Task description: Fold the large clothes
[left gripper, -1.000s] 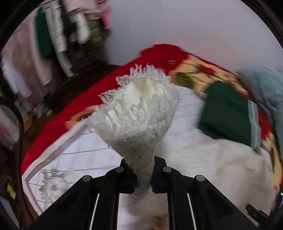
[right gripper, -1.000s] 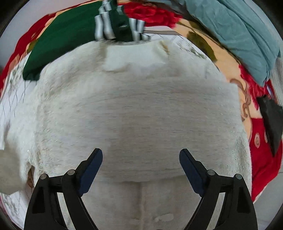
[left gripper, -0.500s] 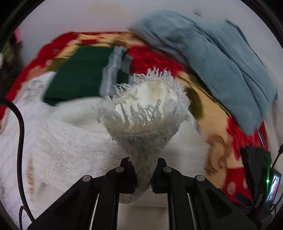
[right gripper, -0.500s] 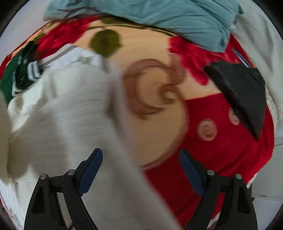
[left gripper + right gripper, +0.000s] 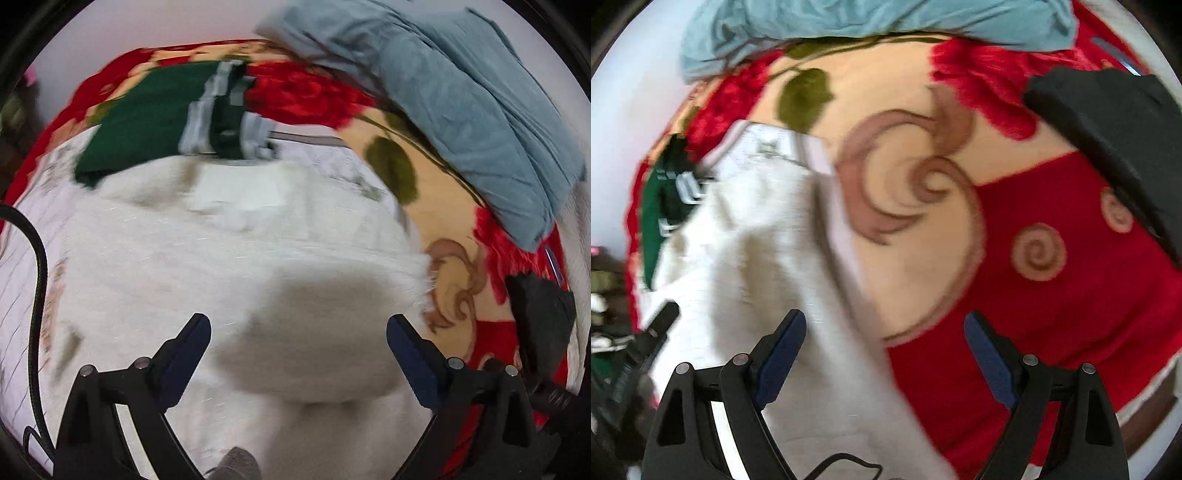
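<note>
With the left tool point(image 5: 298, 341) opening, nothing clamped, and the right tool point(image 5: 885, 341) apart – let the white sweater point(image 5: 184, 266) settle flat on the bed point(image 5: 1052, 314) before regripping.

A red and cream floral blanket point(image 5: 1015, 295) covers the bed. A black cloth point(image 5: 1115, 129) lies near its edge. A black cable point(image 5: 38, 266) curves at the left of the left wrist view.

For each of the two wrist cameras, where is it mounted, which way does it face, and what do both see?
Left wrist: sits on the left gripper, facing steeply down at the white garment; its jaws are opening, nothing pinched between them.
Right wrist: sits on the right gripper, facing down at the white garment's edge and the red patterned blanket; open fingers show.
Shared: white garment, blanket, green striped garment, blue-grey cloth, black item.
</note>
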Motion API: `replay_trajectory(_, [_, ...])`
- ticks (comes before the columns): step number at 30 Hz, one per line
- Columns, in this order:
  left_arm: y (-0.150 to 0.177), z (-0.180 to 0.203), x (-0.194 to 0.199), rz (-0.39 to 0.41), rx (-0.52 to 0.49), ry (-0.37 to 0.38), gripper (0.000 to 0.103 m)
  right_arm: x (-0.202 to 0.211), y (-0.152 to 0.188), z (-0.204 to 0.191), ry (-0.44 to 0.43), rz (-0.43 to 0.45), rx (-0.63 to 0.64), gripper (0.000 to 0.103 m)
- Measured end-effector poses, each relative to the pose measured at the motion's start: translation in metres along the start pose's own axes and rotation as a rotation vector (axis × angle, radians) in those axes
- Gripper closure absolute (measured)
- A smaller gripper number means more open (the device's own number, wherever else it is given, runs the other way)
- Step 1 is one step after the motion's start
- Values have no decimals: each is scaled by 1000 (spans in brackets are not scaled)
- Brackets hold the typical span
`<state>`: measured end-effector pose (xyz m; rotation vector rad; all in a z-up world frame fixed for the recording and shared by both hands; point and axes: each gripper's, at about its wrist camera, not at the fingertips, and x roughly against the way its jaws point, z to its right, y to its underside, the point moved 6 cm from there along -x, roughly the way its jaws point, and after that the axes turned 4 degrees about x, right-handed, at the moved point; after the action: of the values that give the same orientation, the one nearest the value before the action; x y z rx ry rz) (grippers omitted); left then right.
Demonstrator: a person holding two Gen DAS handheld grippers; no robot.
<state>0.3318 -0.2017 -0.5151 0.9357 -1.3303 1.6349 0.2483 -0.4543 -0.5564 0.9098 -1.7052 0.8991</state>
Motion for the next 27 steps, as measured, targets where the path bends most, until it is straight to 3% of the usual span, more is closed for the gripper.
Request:
replay_trajectory(4, [3, -67, 21, 25, 117, -115, 6, -5, -11, -39, -143, -8, 43, 14])
replay_trajectory(8, [25, -143, 21, 9, 182, -306, 6, -38, -15, -85, -239, -83, 71, 17])
replay_trajectory(10, [44, -181, 9, -44, 198, -389, 6, -60, -14, -109, -267, -107, 112, 42])
replay_trajectory(12, [60, -212, 2, -92, 227, -438, 6, -83, -14, -125, -242, -143, 151, 93])
replay_trajectory(13, [66, -222, 2, -104, 232, -458, 6, -91, -14, -127, -202, -142, 159, 95])
replay_trajectory(15, [79, -241, 5, -132, 228, -491, 6, -107, -19, -117, -1, -124, 155, 95])
replay_trajectory(16, [86, -248, 10, -137, 224, -502, 6, -110, -20, -113, 45, -133, 136, 95])
replay_trajectory(19, [100, -255, 20, -170, 220, -488, 6, -93, -16, -119, 40, -147, 121, 94])
replay_trajectory(24, [108, -231, 34, -220, 196, -382, 6, -46, 19, -130, 0, -148, 181, 71])
replay_trajectory(27, [103, -202, 37, -206, 148, -350, 6, -26, 37, -119, -2, -164, 169, 65])
